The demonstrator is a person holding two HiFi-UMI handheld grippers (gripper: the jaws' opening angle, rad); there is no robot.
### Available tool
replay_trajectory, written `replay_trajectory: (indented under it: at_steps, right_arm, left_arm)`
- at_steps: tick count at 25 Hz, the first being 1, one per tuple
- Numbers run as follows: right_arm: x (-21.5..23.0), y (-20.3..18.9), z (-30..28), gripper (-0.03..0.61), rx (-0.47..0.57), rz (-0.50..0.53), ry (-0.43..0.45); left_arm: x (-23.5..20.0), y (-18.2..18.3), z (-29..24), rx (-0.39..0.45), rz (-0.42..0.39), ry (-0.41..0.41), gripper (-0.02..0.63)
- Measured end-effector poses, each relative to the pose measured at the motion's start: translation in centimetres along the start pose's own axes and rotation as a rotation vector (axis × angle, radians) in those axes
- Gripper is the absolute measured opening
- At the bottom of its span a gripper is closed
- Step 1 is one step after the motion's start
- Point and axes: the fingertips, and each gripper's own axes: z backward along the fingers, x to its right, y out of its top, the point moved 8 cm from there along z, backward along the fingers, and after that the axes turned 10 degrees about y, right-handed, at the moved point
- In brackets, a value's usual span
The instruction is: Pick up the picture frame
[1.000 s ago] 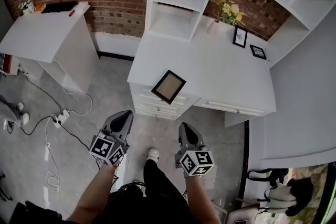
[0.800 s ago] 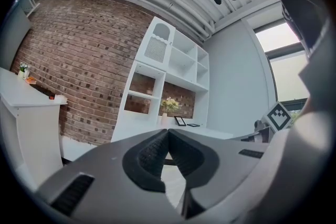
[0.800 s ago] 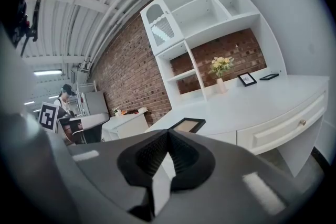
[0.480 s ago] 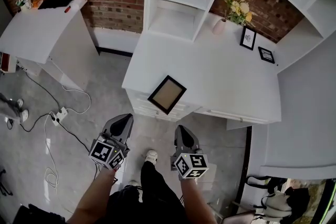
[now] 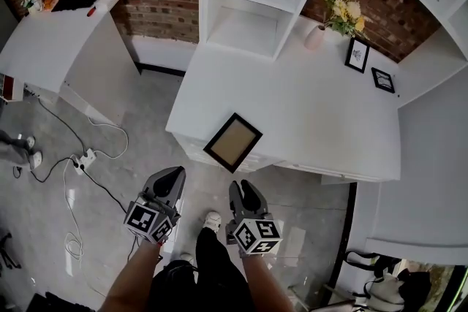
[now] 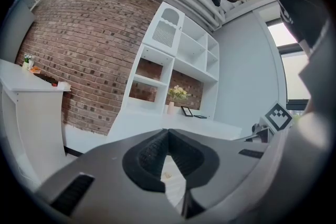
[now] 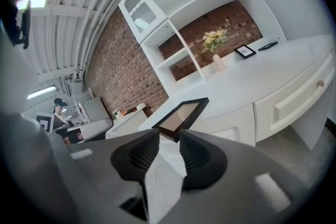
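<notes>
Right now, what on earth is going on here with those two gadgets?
A person stands facing a white desk with a hand-held gripper in each hand. A black picture frame lies at the desk's front edge, jutting over it a little, untouched. The right gripper points toward it; its fingers have just been opening and nothing is between them. The left gripper is shut and empty.

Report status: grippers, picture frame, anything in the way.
Left gripper shut, empty. Right gripper jaws just been opening, nothing between them. Picture frame flat at front edge of desk, untouched. Nothing in the way.
</notes>
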Motion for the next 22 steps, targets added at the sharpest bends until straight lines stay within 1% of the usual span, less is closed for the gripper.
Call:
replay_trajectory:
  at_steps: [8, 13, 15, 22]
  right_arm:
    - [2.2, -0.4, -1.9, 0.181, -0.001, -0.137, 0.046]
    - [3.1, -0.6, -2.9, 0.204, 0.04, -0.27, 0.09]
    - [3.3, -0.6, -3.2, 0.218, 0.053, -0.299, 0.105]
    - [4.1, -1.5, -4.6, 0.227, 0.108, -0.409, 0.153]
  left_arm:
    - [-0.3, 0.2, -2.2, -0.016, -0.01, 0.04, -0.003]
    - [0.2, -0.6, -2.4, -0.03, -0.003, 0.042, -0.003]
    - [0.3, -1.0, -2.4, -0.037, -0.002, 0.044, -0.003]
    - [-0.4, -2.2, -2.7, -0.015, -0.012, 0.049, -0.003]
